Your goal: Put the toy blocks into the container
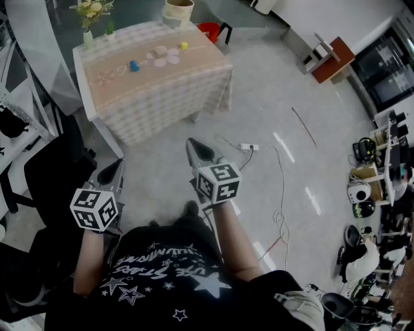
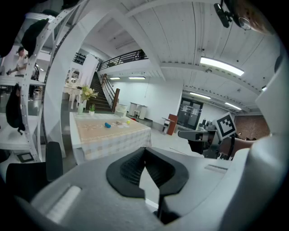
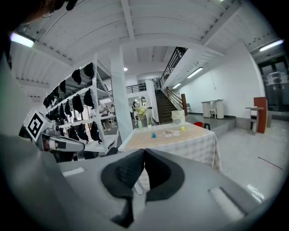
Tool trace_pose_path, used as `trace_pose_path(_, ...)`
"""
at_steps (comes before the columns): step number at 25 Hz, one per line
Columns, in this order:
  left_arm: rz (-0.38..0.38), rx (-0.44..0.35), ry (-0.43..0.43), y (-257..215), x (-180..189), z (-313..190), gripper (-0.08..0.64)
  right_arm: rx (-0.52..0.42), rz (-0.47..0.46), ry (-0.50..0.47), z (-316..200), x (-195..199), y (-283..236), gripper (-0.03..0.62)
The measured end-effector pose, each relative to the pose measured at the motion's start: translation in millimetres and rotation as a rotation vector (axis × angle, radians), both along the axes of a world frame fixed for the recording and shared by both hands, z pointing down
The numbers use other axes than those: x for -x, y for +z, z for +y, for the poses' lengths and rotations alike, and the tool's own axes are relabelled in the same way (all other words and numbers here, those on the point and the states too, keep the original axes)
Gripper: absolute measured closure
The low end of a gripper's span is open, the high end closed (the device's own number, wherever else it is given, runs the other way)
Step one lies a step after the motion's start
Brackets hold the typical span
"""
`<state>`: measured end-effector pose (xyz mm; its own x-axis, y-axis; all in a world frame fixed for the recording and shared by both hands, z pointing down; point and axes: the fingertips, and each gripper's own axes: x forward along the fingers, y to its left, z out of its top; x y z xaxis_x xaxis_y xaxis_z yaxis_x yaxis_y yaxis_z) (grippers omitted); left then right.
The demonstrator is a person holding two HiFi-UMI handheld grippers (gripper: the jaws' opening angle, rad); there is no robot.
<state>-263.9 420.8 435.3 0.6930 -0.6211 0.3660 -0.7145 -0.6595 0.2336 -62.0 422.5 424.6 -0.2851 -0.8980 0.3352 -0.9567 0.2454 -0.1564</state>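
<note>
Far ahead stands a table with a checked cloth [image 1: 162,90]. On its top lie a blue block [image 1: 134,65], a yellow block [image 1: 184,46] and some pale round discs [image 1: 165,55]. A beige bucket-like container [image 1: 179,11] stands at the table's far edge. Both grippers hang near the person's waist, well short of the table. My left gripper [image 1: 118,165] is shut and empty; its jaws meet in the left gripper view [image 2: 144,151]. My right gripper [image 1: 194,147] is also shut on nothing [image 3: 144,153]. The right gripper view shows the blue block [image 3: 154,135] and the container [image 3: 179,116] in the distance.
A vase of flowers [image 1: 88,35] stands on the table's left corner, and a red stool [image 1: 209,30] sits behind it. A power strip with a cable [image 1: 249,147] lies on the floor to the right. A black chair [image 1: 45,174] and white shelving are at the left.
</note>
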Motion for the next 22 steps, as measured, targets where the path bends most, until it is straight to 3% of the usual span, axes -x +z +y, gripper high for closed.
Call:
trace_pose_path(8,-0.001,0.004,0.005,-4.7,3.1,-8.6,0.552,0.006,0.000,0.001,4.3,2.7,-2.7,0.588)
trace_pose_path(17,0.037,0.067,0.012,22.1,11.2,24.4,0.551,0.046,0.030,0.032,42.1,7.1,16.5,0.588)
trace_pose_path(22,0.015,0.035,0.016,15.7,10.7,23.1,0.551,0.029,0.013,0.051,50.8,9.1,13.7,0.586)
